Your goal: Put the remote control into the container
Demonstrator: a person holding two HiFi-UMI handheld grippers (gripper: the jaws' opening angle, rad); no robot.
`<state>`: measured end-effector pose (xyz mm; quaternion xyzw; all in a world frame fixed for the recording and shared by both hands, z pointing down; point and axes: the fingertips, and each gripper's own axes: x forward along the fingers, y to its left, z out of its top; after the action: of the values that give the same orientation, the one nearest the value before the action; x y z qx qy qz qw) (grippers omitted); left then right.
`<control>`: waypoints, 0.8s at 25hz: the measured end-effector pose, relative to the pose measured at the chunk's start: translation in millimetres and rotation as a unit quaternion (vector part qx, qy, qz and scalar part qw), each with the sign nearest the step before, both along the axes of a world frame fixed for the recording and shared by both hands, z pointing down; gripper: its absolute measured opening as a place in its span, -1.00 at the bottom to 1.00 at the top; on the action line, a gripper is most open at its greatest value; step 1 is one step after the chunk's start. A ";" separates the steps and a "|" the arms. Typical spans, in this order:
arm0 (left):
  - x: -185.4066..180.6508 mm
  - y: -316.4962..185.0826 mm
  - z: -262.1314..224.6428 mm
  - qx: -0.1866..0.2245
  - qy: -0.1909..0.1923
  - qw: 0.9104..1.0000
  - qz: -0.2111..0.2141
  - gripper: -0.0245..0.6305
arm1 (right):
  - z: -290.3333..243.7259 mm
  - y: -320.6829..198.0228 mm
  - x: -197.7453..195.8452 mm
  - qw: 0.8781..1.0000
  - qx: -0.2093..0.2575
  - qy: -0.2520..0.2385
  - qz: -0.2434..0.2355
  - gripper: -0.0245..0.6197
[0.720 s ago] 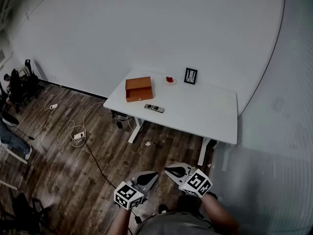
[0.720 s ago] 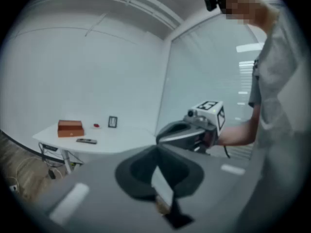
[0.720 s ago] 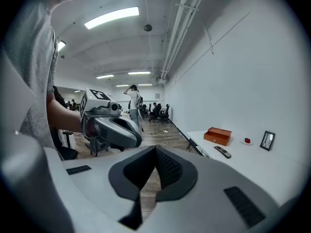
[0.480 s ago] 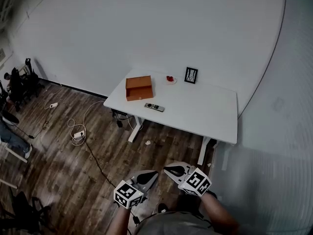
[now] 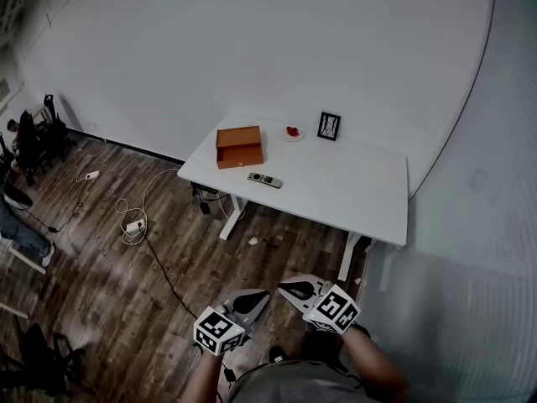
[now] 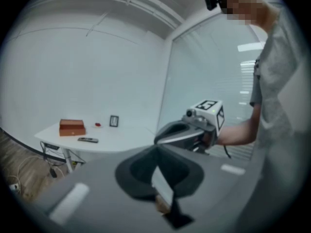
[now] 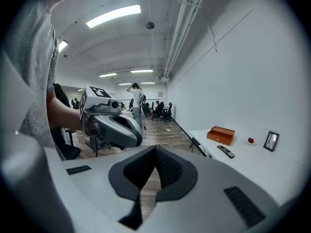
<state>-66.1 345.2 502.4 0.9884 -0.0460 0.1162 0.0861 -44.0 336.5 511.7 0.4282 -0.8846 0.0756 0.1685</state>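
A dark remote control (image 5: 264, 180) lies on the white table (image 5: 352, 196), far ahead of me, just in front of the open orange container (image 5: 239, 146). Both grippers hang low over the wooden floor, close to my body and well short of the table. My left gripper (image 5: 262, 296) and right gripper (image 5: 285, 289) are shut and hold nothing, their tips pointing toward each other. The left gripper view shows its own jaws (image 6: 156, 148) closed, with the container (image 6: 72, 127) and remote (image 6: 88, 140) in the distance. The right gripper view shows its own jaws (image 7: 155, 148) closed, with the container (image 7: 221, 135) and remote (image 7: 225, 152) at right.
A small plate with a red thing (image 5: 292, 132) and a black picture frame (image 5: 328, 126) stand at the table's back edge. Cables and a power strip (image 5: 134, 225) trail over the floor at left. Chairs (image 5: 33, 137) stand by the left wall.
The table and its things have drifted slightly up in the head view. Both grippers have shifted a little down and left, still shut.
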 end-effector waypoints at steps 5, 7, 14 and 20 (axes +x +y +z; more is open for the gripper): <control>-3.0 -0.3 2.9 -0.004 0.001 1.000 0.000 -0.93 | 12.9 2.1 -4.8 1.000 -0.024 0.008 -0.007 -0.87; -3.3 -0.3 2.7 -0.005 0.002 1.000 0.001 -0.93 | 12.1 2.5 -5.4 1.000 -0.023 0.002 -0.005 -0.87; -3.6 -4.2 2.9 -0.006 0.001 1.000 0.004 -0.93 | 8.8 -3.5 -7.1 1.000 -0.022 -0.001 -0.004 -0.87; -7.7 -8.3 3.1 -0.007 0.002 1.000 0.003 -0.93 | 9.2 -7.0 -11.8 1.000 -0.025 0.001 -0.007 -0.87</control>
<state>-73.8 336.9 505.5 0.9881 -0.0420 0.1148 0.0931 -55.9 329.5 520.8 0.4182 -0.8851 0.0957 0.1807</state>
